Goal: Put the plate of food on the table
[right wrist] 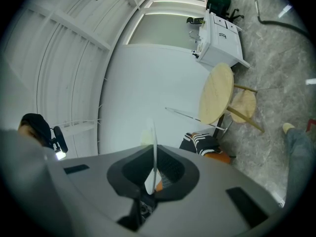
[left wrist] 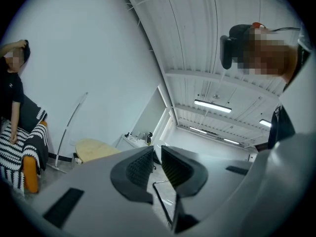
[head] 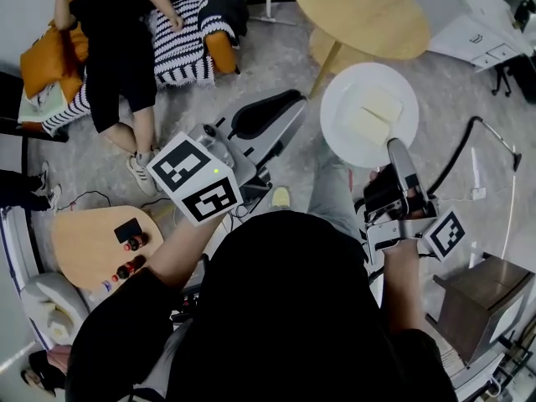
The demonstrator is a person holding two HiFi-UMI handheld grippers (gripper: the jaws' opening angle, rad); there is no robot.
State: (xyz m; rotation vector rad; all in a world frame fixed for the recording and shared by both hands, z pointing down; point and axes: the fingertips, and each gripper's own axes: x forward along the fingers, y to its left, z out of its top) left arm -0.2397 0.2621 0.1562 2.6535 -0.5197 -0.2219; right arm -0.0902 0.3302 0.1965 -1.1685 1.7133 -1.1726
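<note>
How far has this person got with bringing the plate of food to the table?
Done: the plate with its pale food slices is picked up, its rim clamped in the right gripper. In hand: it hangs above the floor, short of the round wooden table. Left: reach the table and set it down. The left gripper is empty, jaws slightly apart.

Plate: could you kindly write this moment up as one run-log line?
right tool shut on plate rim | food on plate | left tool slightly open, empty | plate not yet on round table
</note>
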